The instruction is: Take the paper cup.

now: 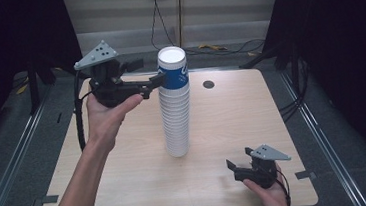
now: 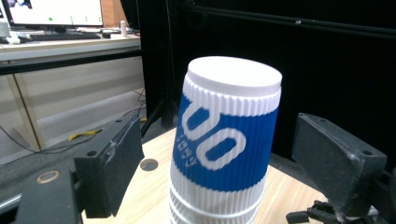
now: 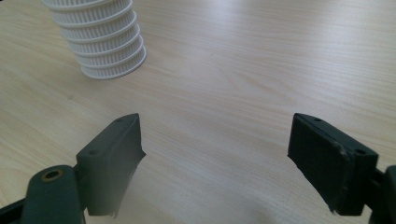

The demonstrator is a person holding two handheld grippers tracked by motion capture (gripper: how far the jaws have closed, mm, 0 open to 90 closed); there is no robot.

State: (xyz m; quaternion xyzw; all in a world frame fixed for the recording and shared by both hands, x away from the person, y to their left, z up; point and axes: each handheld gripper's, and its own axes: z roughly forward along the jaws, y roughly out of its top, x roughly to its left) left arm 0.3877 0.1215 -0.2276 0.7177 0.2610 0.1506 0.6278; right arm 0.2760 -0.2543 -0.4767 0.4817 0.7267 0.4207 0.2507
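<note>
Blue lettering on top cup (image 2: pixel 224 140) is seen in left gripper view; left gripper (image 1: pixel 151 75) jaws are spread around it, untouched; right gripper (image 1: pixel 241 160) is held apart, empty

table (image 1: pixel 127 178): light wood, round dark grommet (image 1: pixel 208 84) | yellow cable (image 1: pixel 211 47): floor behind | monitor (image 2: pixel 53 11): lit

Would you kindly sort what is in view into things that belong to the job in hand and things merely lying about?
In the job:
- top cup, blue-banded
- cup stack under it
- left gripper, open around the top cup

Lying about:
- right gripper, open, low over the table
- cables on the floor
</note>
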